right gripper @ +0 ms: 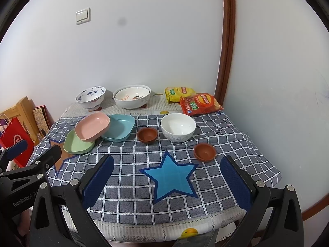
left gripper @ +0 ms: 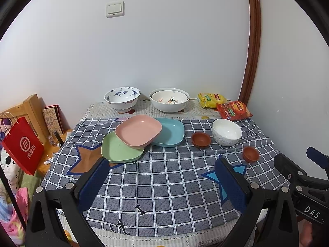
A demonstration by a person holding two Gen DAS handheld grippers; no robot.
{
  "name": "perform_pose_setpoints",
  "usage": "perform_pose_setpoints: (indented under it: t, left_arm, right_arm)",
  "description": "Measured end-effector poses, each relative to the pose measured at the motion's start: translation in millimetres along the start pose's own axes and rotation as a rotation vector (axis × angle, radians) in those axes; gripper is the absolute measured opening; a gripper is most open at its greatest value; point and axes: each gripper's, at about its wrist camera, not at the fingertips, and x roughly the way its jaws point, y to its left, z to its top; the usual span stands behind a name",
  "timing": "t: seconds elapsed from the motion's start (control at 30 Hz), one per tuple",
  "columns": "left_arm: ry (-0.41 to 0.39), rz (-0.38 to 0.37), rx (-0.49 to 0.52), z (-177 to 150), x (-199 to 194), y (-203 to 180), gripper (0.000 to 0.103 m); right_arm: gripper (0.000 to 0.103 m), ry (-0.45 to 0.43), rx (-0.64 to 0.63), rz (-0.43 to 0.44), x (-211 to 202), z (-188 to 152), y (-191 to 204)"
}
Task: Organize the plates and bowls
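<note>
Checked tablecloth (right gripper: 144, 185) covers the table against a white wall (right gripper: 144, 51).

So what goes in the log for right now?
left gripper: open | right gripper: open | pink plate: tilted on green plate, blue plate | nothing held

Table (right gripper: 267, 177) under checked cloth (right gripper: 127, 189)

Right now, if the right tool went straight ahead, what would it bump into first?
Probably the tablecloth at the blue star, which lies between the open right tool's fingers. Kept level instead, the white bowl looks next, though depth is unclear.
</note>
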Motion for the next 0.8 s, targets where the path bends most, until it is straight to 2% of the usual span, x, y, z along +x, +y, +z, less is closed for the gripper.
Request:
perform_pose_setpoints:
  t: [0.8]
  left_arm:
    - [-0.010, 0.005, 0.004, 0.0, -0.2, 0.0, 0.103]
  right_arm:
    - [0.102, -0.012, 0.002, -0.002, -2.7, -2.7, 1.6]
